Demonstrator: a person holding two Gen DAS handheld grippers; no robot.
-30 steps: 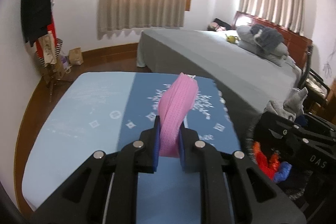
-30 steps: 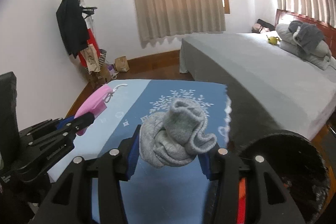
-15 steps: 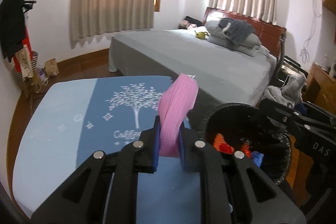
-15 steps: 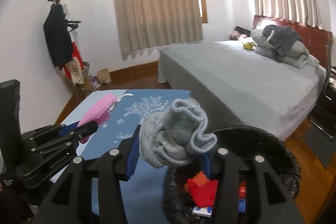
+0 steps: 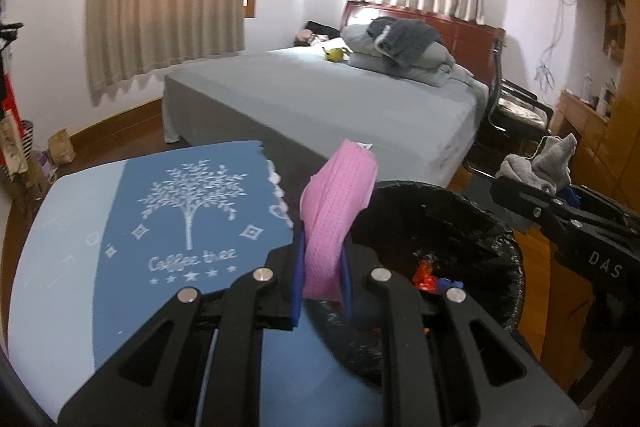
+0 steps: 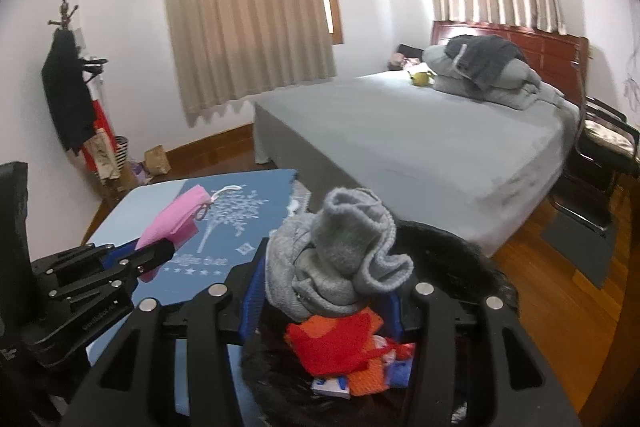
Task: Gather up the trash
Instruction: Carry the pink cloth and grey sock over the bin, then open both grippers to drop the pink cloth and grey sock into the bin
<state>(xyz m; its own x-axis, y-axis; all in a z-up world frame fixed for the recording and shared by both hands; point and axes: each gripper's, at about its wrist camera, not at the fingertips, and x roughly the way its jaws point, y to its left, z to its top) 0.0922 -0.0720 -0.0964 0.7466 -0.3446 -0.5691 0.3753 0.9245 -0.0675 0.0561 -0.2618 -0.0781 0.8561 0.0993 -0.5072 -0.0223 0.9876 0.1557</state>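
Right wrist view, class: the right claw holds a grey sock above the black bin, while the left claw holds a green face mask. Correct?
Not quite: the face mask in the left claw is pink, as the right wrist view shows. The right claw does hold the grey sock above the black bin.

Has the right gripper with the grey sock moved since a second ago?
Yes. The right gripper, shut on the grey sock, swung from above the blue tablecloth to over the black bin.

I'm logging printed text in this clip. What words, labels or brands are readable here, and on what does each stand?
"Coffee tree": white script under the tree print on the blue table cloth.
"DAS": on the black body of the right gripper, cut off by the frame edge.
Small lettering on the left gripper body: too blurred to read.
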